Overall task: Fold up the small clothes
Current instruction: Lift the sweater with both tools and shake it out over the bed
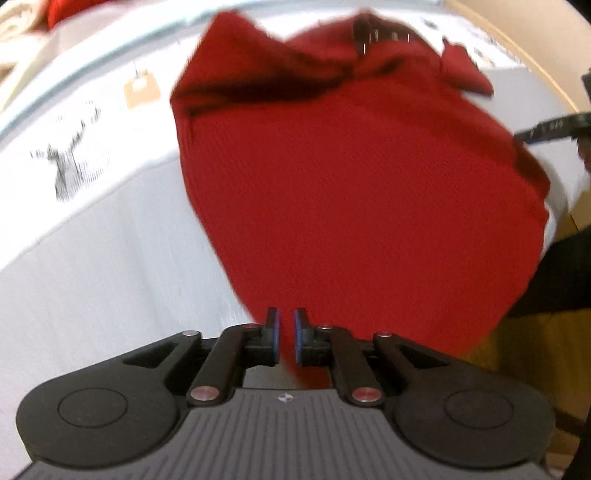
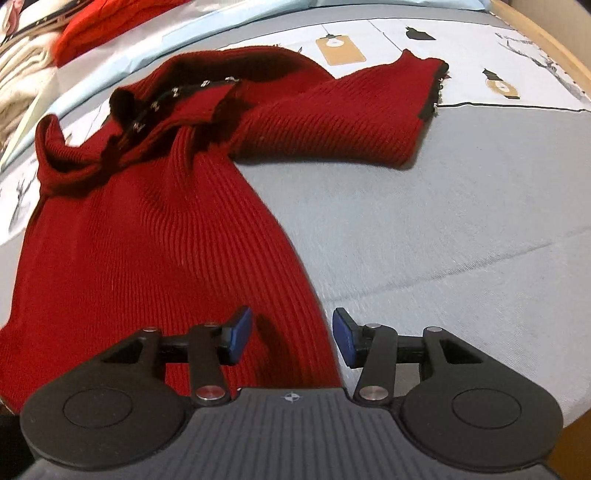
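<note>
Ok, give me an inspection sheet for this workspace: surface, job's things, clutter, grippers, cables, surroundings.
Surface: grey bed sheet with a printed light panel at the far side.
Job's things: red ribbed knit garment lying spread out, one sleeve stretched sideways, dark neckline trim with small metal fasteners bunched up.
Clutter: a second red item and cream folded fabric at the far corner.
Grippers: left gripper nearly shut, with a narrow gap, over the garment's near edge, grip not certain; right gripper open over the garment's edge, pads not pressing.
Cables: nothing seen.
Surroundings: wooden bed frame along one side.
</note>
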Demonstrator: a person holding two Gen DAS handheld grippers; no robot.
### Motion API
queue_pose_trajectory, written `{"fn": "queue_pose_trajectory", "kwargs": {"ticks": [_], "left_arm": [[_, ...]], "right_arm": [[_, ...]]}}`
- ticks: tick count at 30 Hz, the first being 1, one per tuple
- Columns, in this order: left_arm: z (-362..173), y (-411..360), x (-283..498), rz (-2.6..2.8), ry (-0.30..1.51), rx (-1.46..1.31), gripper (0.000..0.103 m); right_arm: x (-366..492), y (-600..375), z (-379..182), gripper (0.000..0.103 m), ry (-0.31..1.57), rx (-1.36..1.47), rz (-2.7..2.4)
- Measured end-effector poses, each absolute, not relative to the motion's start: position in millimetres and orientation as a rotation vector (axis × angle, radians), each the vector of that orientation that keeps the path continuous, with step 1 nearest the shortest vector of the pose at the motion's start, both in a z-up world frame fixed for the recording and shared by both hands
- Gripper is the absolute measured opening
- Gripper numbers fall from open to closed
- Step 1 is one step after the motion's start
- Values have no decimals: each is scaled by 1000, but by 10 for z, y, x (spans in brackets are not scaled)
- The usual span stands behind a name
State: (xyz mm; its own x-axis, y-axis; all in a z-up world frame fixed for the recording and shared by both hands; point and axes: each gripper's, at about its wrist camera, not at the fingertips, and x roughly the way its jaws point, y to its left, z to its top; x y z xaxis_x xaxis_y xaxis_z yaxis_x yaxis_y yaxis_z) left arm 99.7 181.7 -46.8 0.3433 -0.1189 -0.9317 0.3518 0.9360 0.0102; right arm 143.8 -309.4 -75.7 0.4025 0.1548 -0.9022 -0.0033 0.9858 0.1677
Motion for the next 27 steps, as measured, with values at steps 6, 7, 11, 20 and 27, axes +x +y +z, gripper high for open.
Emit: {"fn": "queue_pose_trajectory", "kwargs": {"ticks": [6, 7, 11, 20, 27], "left_arm": [[-575, 1935, 1314, -168, 1136, 26, 23], [-544, 1868, 1340, -146, 1119, 60, 23], [-397, 1670, 1561, -171, 1047, 11, 26], [-602, 1107, 2435, -234, 1053, -109, 35], [-910, 1131, 3089, -170, 1057, -282, 47]], "right_arm": [[1712, -3071, -908, 50, 1155, 198, 51], [1765, -3055, -917, 50, 1155, 208, 52], [2079, -2936, -993, 51, 1153, 214, 89], [2376, -2712, -1078, 18, 1142, 146, 183], [2112, -2882, -860, 15, 1089, 47, 248]]}}
